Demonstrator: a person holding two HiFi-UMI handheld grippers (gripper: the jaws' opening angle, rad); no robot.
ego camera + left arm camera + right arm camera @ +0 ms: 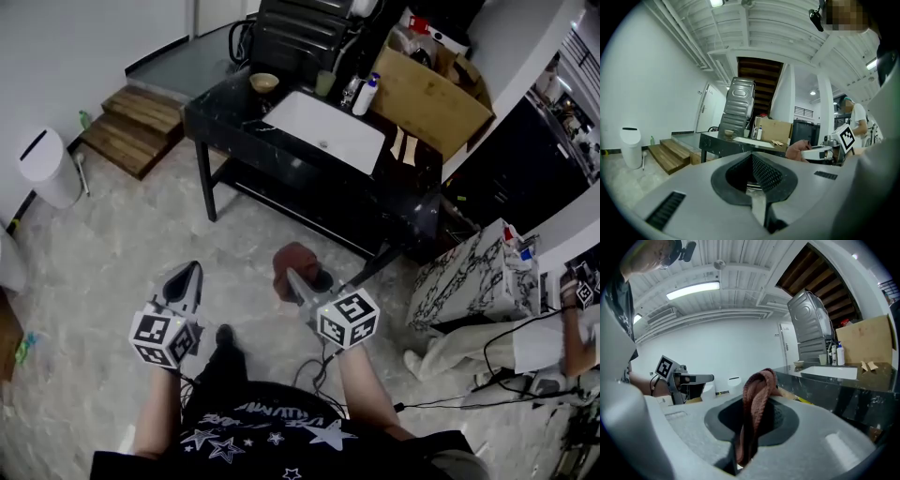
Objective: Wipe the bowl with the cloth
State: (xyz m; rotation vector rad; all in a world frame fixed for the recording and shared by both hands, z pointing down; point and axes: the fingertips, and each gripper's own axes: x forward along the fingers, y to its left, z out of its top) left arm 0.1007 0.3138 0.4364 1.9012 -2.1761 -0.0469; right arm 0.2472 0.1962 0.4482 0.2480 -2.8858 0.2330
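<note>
The cloth is being gripped by the right gripper, with the left gripper clenched empty; an approach to the far bowl is judged due next.

Black star-printed shirt — grey left gripper, grey right gripper

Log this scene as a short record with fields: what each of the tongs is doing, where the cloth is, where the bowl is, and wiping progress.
left tongs: shut, nothing in them
right tongs: shut on the cloth
cloth: reddish-brown, bunched, hanging from the right tongs, off the table
bowl: on the black table, beside the white sink, untouched
wiping: not yet begun
</note>
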